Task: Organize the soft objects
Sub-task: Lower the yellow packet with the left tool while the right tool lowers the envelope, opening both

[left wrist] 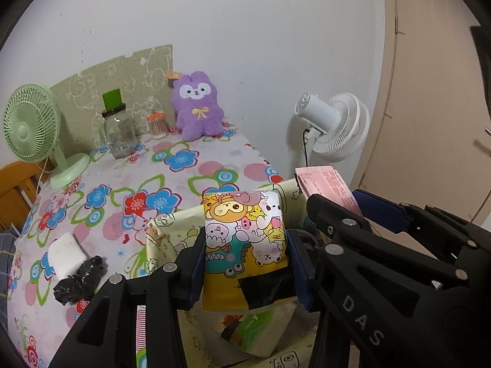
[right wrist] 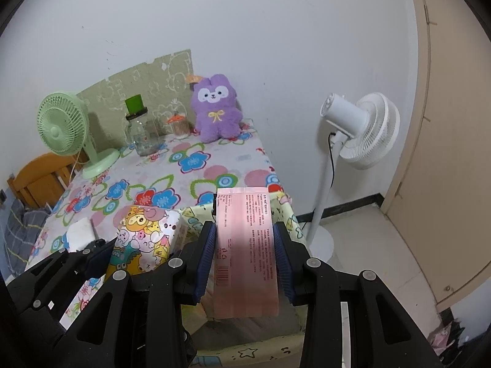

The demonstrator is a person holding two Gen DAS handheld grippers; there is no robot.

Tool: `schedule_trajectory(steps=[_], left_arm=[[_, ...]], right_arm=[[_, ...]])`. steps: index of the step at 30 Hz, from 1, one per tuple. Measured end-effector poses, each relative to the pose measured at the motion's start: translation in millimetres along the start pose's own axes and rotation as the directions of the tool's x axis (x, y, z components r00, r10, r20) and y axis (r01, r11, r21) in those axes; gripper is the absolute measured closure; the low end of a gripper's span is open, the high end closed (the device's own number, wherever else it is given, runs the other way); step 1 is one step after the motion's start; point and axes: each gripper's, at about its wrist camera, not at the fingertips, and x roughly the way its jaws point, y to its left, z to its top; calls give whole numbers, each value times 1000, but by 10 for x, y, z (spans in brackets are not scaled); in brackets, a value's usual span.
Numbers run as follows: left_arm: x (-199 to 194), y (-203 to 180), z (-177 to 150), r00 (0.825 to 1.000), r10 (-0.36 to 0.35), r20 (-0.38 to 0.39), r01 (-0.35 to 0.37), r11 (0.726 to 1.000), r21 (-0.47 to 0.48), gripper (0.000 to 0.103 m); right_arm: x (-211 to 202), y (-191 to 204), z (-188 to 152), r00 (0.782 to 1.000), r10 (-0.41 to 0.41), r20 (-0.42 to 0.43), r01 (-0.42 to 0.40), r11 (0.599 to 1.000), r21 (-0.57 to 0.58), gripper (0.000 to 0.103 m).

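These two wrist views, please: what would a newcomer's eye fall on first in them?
Probably the two packs held up front: the left gripper clamps a yellow cartoon tissue pack, the right gripper a pink pack, both over a pale yellow fabric bin at the table's near edge. Next, the purple plush bunny sitting against the wall at the back of the flowered tablecloth.

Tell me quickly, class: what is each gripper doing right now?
Left gripper: shut on the cartoon-print tissue pack, over the fabric basket.
Right gripper: shut on the pink tissue pack, over the same basket.
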Motion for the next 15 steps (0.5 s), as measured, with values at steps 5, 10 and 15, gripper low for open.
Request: schedule_trajectory(steps=[5,10,15], left_arm=[[107,-23,-35,999,-5,-33,5,1000,3,50],[110,-26,-66,999,25,-30,-24,1000,20,28],[111,-4,-84,998,44,-45,-42,998,36,20]], right_arm=[[45,-34,-49,1000,5,-13,-5,1000,3,62],[101,-44,-89,999,26,-36,-26,1000,1,62],[141,-10,-113,998,37,-49,-37,999,-2,62]])
